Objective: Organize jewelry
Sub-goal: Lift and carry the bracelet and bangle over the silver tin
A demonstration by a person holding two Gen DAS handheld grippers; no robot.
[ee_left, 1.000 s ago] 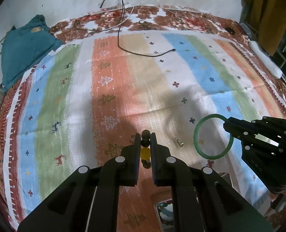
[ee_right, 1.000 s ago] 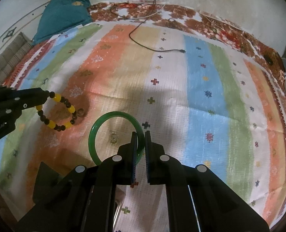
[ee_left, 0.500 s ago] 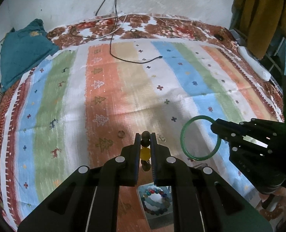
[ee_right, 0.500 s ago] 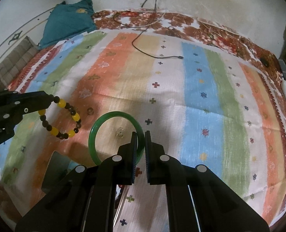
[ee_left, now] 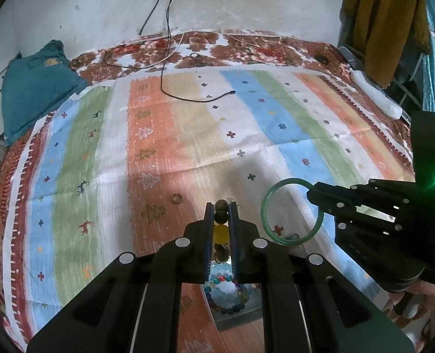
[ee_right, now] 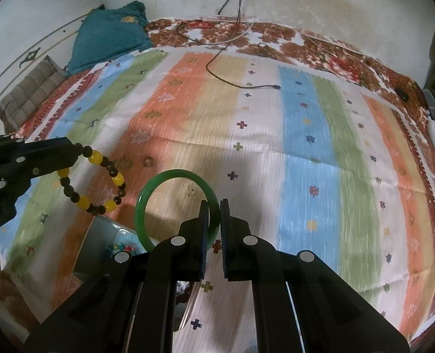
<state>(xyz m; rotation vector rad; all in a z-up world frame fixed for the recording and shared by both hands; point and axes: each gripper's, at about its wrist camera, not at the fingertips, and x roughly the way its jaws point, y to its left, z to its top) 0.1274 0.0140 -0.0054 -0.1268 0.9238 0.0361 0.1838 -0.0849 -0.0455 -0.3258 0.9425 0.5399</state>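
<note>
A bracelet of yellow and dark brown beads (ee_left: 221, 233) sits between the pads of my left gripper (ee_left: 221, 206), which is shut on it. From the right wrist view the beaded bracelet (ee_right: 117, 179) hangs as a loop off the left gripper (ee_right: 73, 150). My right gripper (ee_right: 214, 203) is shut on the rim of a green bangle (ee_right: 170, 175); the bangle (ee_left: 264, 211) and right gripper (ee_left: 310, 192) also show in the left view. Both are held above the striped rug. Below them lies an open grey box (ee_left: 235, 314) (ee_right: 99, 235) holding a multicoloured bead bracelet (ee_left: 226, 294).
A small ring (ee_left: 175, 198) and a small pale trinket (ee_right: 192, 191) lie on the striped rug (ee_left: 188, 135). Farther back are a black cable (ee_left: 188, 97), a teal cloth (ee_left: 38, 88) and a striped cushion (ee_right: 29, 97). A white power strip (ee_left: 376, 94) lies along the right edge.
Both grippers have drawn back and risen a little, each keeping its bracelet. The grey box with the coloured beads has come into view beneath them.
</note>
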